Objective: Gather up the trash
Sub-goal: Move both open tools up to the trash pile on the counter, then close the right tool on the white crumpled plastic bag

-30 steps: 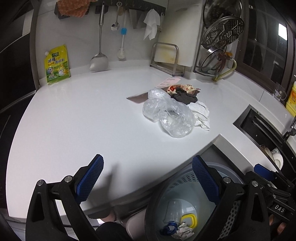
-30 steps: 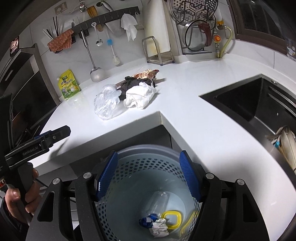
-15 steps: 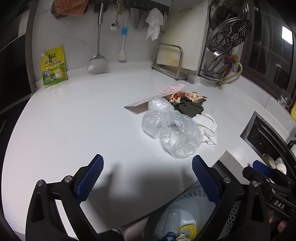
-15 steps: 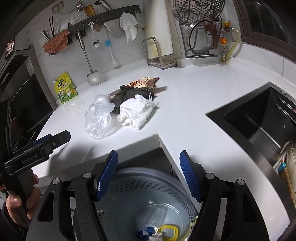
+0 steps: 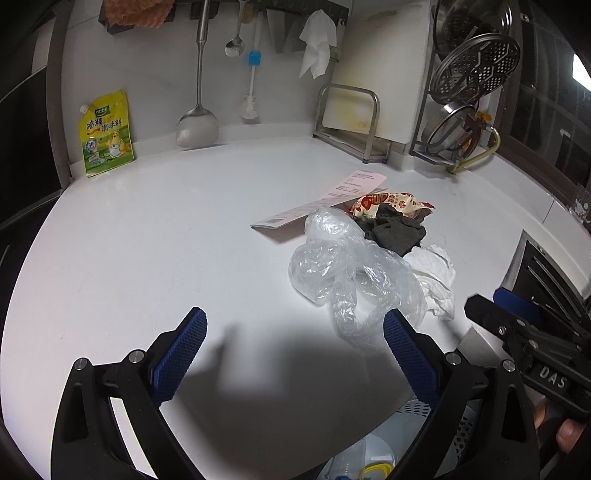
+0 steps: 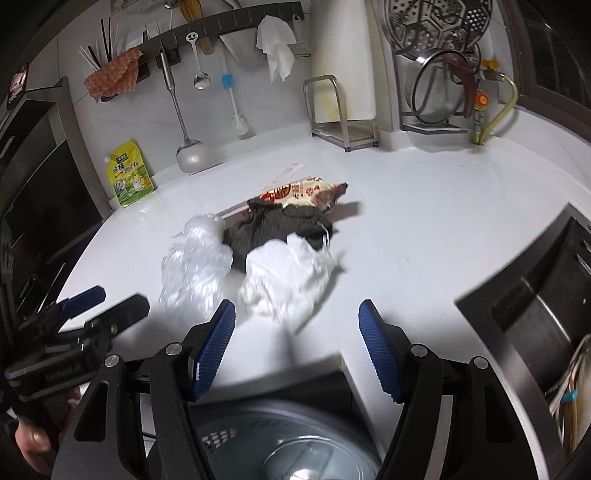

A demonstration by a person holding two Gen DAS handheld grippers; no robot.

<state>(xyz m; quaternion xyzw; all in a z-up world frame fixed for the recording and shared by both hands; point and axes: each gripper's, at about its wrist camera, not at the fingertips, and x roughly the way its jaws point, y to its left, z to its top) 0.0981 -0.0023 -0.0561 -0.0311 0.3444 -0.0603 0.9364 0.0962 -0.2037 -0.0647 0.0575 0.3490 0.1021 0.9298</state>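
1. Several scraps already lie in the perforated bin [image 6: 295,443] below the tabletop [image 5: 147,240] edge.
2. Heaped mid-surface, waiting: clear plastic bag [image 5: 351,273], white tissue [image 6: 288,273], dark rag [image 6: 273,229], snack wrapper [image 6: 303,192].
3. Left gripper [image 5: 295,354] and right gripper [image 6: 297,343] hover empty, fingers wide apart.
4. Kitchen wall holds a ladle [image 5: 197,125].

A home kitchen: white countertop [image 5: 147,258], sink [image 6: 535,306], ladle [image 5: 197,125] hanging on a utensil rail [image 6: 221,26].

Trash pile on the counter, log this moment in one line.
left gripper: open, empty | right gripper: open, empty | trash pile: on counter | bin: below edge
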